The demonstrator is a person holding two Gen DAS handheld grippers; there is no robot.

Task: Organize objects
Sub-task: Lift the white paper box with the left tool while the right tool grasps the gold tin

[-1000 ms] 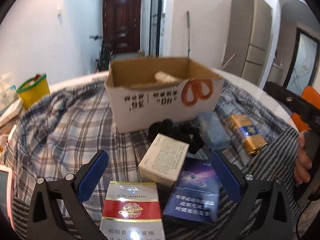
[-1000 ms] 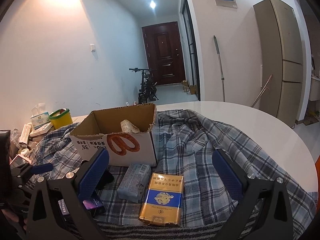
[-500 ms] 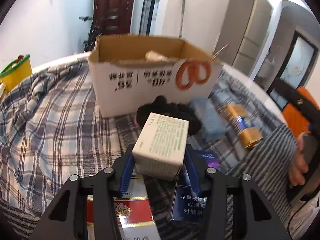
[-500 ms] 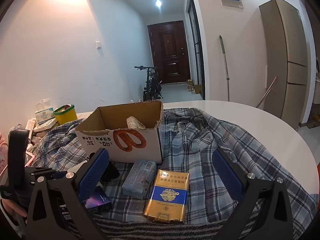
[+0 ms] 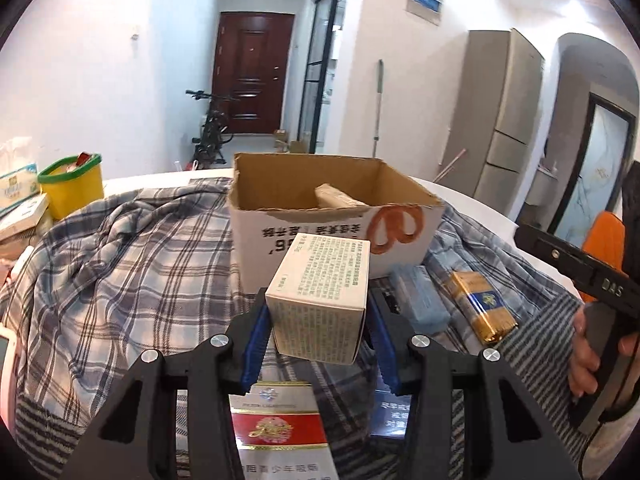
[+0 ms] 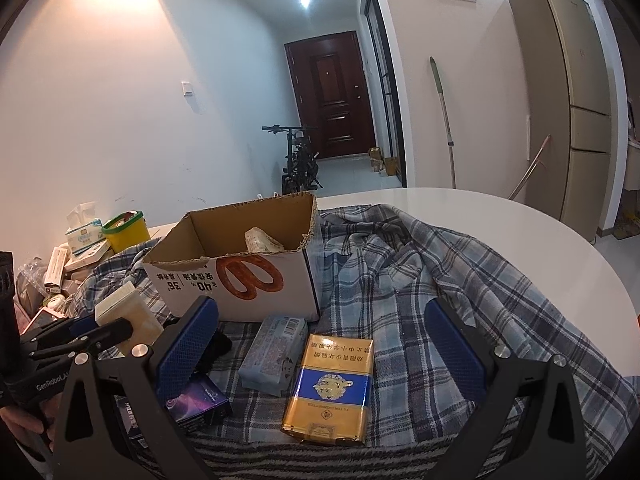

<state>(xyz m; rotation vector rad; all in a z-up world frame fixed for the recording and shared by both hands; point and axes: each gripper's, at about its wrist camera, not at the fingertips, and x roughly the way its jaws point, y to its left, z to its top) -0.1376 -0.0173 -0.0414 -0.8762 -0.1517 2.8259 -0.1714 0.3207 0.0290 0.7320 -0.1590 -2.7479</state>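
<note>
Blue-padded left hand-held gripper clamps the white box (raised off the cloth). Right hand-held gripper gapes wide, empty, above the gold pack.

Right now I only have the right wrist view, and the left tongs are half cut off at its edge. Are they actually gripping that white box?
Observer: Yes. The left wrist view shows the left tongs shut on the white box, clamping it from both sides.
Operator: What lies underneath? My own tongs block that spot.
Observer: A red-and-white cigarette pack lies face up on the plaid cloth, directly below the left tongs.
Operator: And where is the cardboard box from there?
Observer: The cardboard box stands straight ahead of the white box, its printed wall facing the left tongs.
</note>
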